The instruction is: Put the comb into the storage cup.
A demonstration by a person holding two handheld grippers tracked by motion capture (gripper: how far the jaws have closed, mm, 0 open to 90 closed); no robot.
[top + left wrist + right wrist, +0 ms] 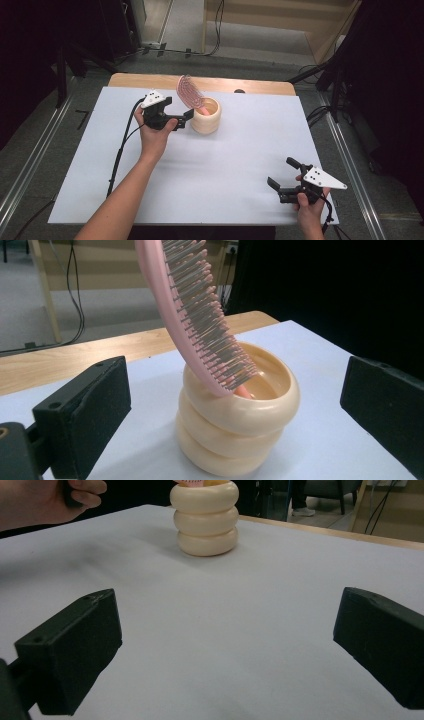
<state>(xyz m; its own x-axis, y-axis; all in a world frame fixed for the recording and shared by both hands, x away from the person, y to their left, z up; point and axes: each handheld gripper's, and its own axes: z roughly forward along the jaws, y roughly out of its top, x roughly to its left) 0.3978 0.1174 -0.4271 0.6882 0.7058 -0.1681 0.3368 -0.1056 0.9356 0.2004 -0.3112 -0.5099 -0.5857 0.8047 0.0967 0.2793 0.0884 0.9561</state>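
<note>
The right gripper (pixel 282 186) is held low at the near right corner of the white table (pixel 240 165), jaws spread wide with nothing between them, well apart from the work. In the right gripper view the two black jaws frame bare table surface, with the holder (pixel 205 517) seen far off.

Farther in, the left gripper (pixel 184 118) is held just beside the cream ribbed holder (pixel 206 116), on its left. Its jaws are apart; in the left gripper view the holder (pixel 237 415) sits between them without being touched.

The pink hairbrush (pixel 190 92) stands handle-down in the holder, near the far edge of the table, its head leaning out over the rim toward the far left. Its bristles (pixel 212 327) face the open side of the holder.

Handling is judged as follows. The brush is expected to be light and stiff, of smooth plastic, so a pad may slip on its curved back. The bristles are flexible and give poor purchase. A hold is best taken across the edges of the head, or on the neck just above the rim. The holder appears light and may tip or slide if the brush is pulled sideways; a straight lift along the handle is advised.
</note>
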